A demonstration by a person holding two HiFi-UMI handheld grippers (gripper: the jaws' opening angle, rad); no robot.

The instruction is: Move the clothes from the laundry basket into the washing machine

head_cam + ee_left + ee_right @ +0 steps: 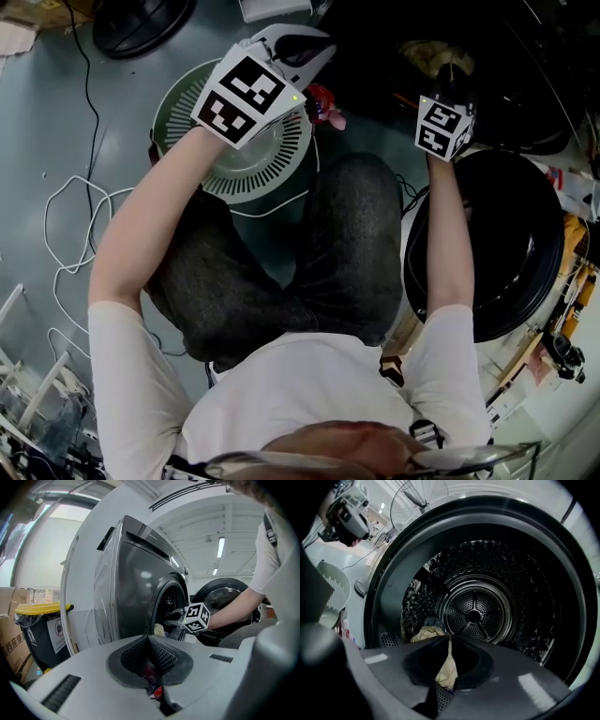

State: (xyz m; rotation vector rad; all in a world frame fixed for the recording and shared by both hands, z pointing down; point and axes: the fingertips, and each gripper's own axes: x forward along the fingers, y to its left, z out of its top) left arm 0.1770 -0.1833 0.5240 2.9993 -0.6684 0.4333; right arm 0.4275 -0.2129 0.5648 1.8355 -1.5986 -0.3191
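Note:
My left gripper [314, 66] [149, 639] hangs over the round white laundry basket [272, 164], shut on a small red patterned cloth [319, 99] [154, 688]. My right gripper [448, 89] [450, 637] reaches into the mouth of the washing machine [136, 588], its tips together. A yellow cloth [424, 632] lies at the front left of the steel drum [474, 616] and shows through the gap behind the tips. I see nothing pinched between the tips. The black round door [497, 244] stands open at my right.
A floor fan [141, 23] stands beyond the basket. White cables [75, 216] loop on the floor at the left. A yellow-lidded bin [42, 620] and cardboard boxes [11, 620] sit left of the machine. The person's dark-trousered legs [309, 272] lie between basket and door.

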